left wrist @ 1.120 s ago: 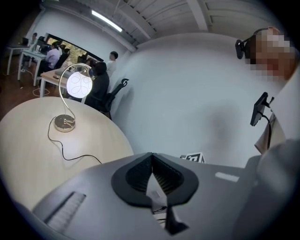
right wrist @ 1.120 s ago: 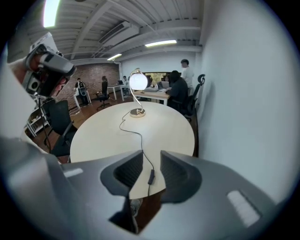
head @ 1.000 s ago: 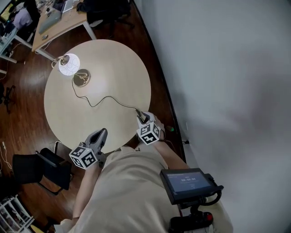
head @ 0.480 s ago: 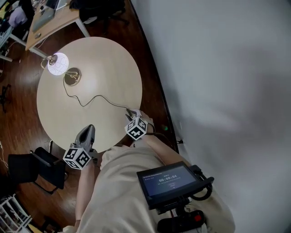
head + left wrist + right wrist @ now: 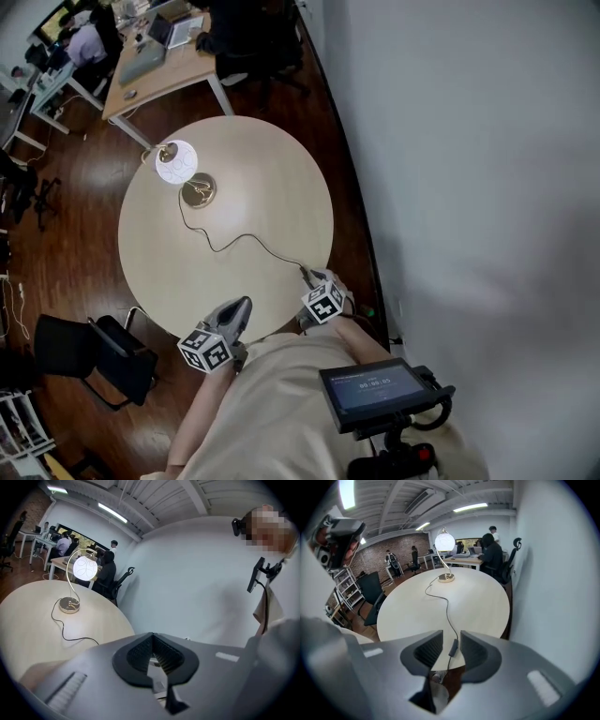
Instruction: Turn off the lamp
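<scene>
Lamp (image 5: 176, 161): lit, globe glowing white; stands upright on the far side of the table, near its edge and well apart from both tools.
Lamp base (image 5: 198, 191): round, brass-coloured, flat on the table top, just beside the globe in the head view.
Cord (image 5: 234, 242): black; runs in loose curves from the base across the table to the near edge.
Inline switch (image 5: 453, 647): dark, slim, on the cord at the near table edge; sits between the right tool's pads with a narrow gap on either side.
Right tool (image 5: 451, 641): jaws apart, pointed steeply down at the near table edge; straddles the switch without pressing it.
Left tool (image 5: 151, 634): jaws closed tip to tip, nothing between them; held at the near table edge, apart from the cord.
Table (image 5: 272, 187): round, light wood; carries lamp and cord.
Surroundings: dark wooden floor (image 5: 56, 244), black chair (image 5: 98, 352) beside the table, white wall (image 5: 469, 141), desk (image 5: 164, 56) beyond.
</scene>
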A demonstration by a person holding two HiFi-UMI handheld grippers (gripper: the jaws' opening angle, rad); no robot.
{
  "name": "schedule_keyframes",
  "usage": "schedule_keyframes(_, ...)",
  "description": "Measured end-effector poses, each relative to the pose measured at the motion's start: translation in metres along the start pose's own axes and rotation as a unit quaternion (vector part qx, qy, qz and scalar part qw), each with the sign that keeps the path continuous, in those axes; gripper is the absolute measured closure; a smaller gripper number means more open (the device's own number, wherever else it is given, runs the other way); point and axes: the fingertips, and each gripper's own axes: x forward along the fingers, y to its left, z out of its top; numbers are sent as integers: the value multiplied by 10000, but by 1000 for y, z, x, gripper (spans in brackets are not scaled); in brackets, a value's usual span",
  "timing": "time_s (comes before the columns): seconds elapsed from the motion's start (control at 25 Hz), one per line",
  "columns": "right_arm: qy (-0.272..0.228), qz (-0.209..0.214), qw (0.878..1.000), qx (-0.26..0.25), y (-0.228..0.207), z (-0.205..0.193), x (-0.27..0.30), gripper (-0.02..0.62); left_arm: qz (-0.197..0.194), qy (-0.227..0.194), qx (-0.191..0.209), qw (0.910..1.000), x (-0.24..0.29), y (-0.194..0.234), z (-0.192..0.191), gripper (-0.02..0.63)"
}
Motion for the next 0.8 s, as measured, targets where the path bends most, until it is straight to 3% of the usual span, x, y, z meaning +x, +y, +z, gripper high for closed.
schedule_keyframes(0.24,42,169,9998,-46,6,9,-2,482,-371,-424,-289,9980,2,-4,14,606)
schedule_keyframes(0.48,175,255,9995,-93,-2,-3,-4,482,-693,-524,-406,9954,15,-11,14,606)
schedule_keyframes(0.8,167,261,9994,144,-15,-2,-8,482,-658,-593,-599,9943,15,-9,30,606)
